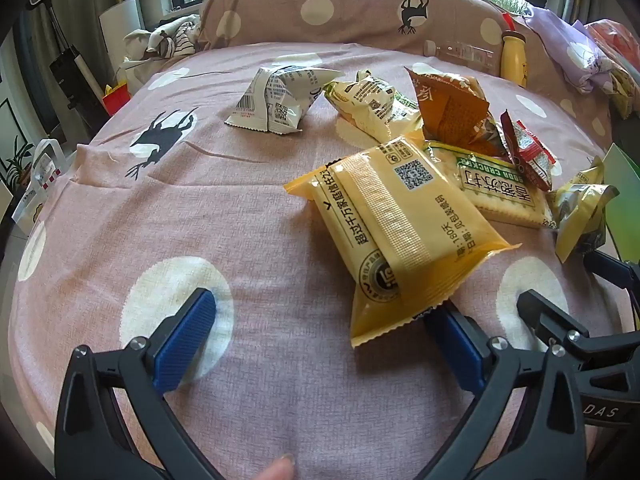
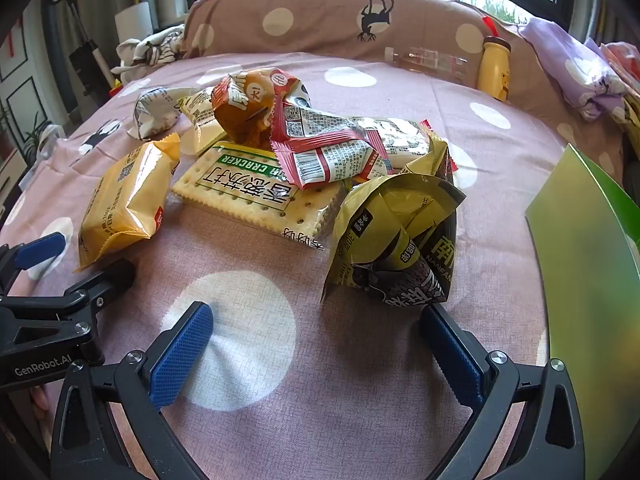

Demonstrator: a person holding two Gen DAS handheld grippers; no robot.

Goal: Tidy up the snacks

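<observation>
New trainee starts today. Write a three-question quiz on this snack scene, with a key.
1. True or false: the left tool is shut on the yellow packet.
2. Which packet lies on the soda cracker pack? A) red-and-white packet B) white packet
3. What stands at the right edge, by the right tool?

Key: 1 false, both tools are open and hold nothing. 2 A. 3 a green board.
</observation>
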